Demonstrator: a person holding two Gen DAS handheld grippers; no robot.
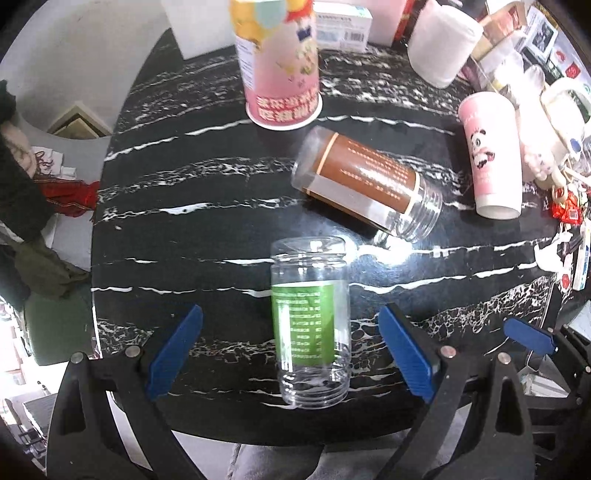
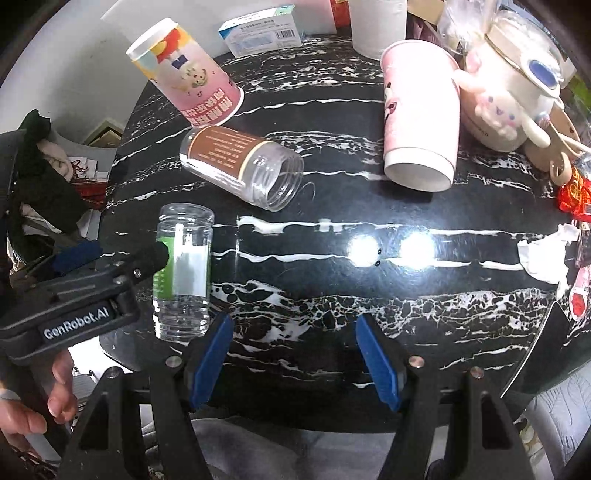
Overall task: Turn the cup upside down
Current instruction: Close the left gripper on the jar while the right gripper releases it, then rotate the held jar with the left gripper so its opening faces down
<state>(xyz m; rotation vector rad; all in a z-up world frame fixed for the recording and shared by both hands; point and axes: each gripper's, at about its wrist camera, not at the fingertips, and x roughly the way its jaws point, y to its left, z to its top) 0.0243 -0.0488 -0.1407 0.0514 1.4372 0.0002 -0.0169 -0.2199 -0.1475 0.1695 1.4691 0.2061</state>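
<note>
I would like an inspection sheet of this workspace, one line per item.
Surface: black marbled table, glossy, with lamp glare.
Job's things: green-label jar stands mouth down; brown-label jar lies on its side; balloon cup and panda cup stand rim down.
Clutter: paper roll, box, plush toy, red wrappers.
Grippers: left gripper open around the green-label jar, contact unclear; right gripper open, holding nothing.
Cables: nothing seen.
Surroundings: clothes heaped left of the table.

The glossy black marble-look tabletop (image 2: pixel 369 295) is reflecting lamps; the clear plastic jar (image 1: pixel 310 325) is showing a matt green paper label.
</note>
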